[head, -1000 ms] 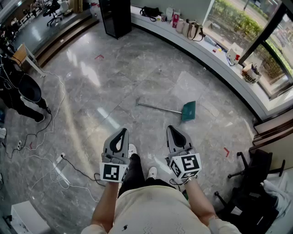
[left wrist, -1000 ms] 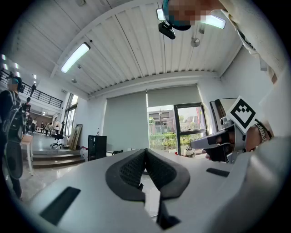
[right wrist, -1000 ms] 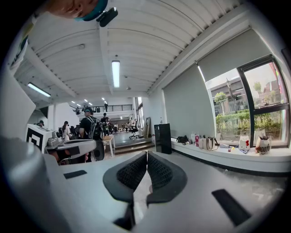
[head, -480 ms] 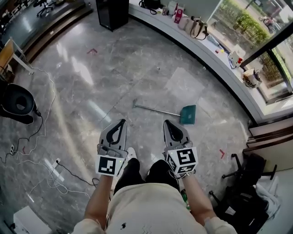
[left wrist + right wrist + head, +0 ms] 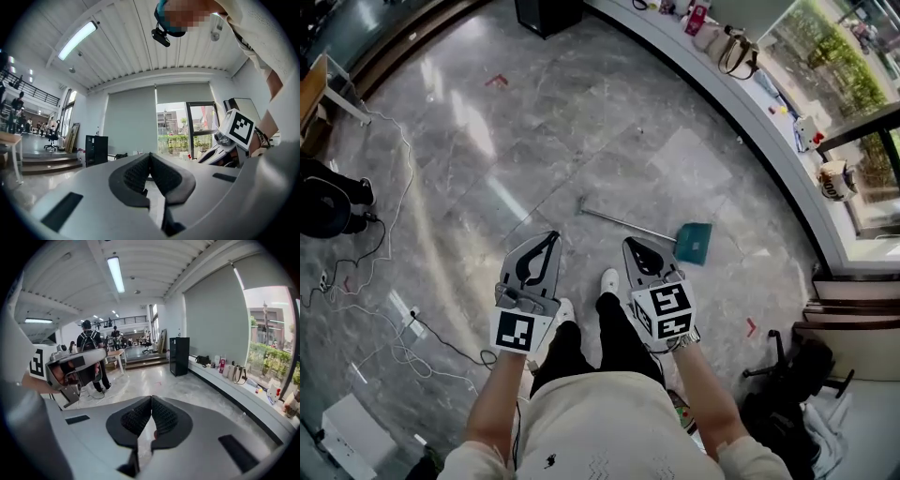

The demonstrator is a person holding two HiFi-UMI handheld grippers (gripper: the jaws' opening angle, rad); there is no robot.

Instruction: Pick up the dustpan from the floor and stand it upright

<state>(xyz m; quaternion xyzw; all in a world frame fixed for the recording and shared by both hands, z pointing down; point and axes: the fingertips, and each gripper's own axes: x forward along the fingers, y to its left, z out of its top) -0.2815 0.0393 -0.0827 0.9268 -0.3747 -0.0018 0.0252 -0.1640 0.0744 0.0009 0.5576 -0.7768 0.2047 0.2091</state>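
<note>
A teal dustpan [image 5: 694, 243] lies flat on the grey marble floor, its long metal handle [image 5: 623, 223] stretching left. My right gripper [image 5: 632, 246] hangs above the floor just short of the handle, jaws shut and empty. To its left my left gripper [image 5: 549, 238] is level with it, also shut on nothing. In the gripper views each gripper [image 5: 150, 155] [image 5: 151, 399] shows its tips pressed together, and the dustpan does not appear there.
A curved white ledge [image 5: 741, 103] with bags and cups runs along the window at the right. Cables [image 5: 394, 309] trail over the floor at the left. A black office chair [image 5: 787, 375] stands at the lower right. A person [image 5: 91, 359] stands further back in the room.
The dustpan has come closer beneath me and the view has tilted further down. Both grippers stay shut, held side by side.
</note>
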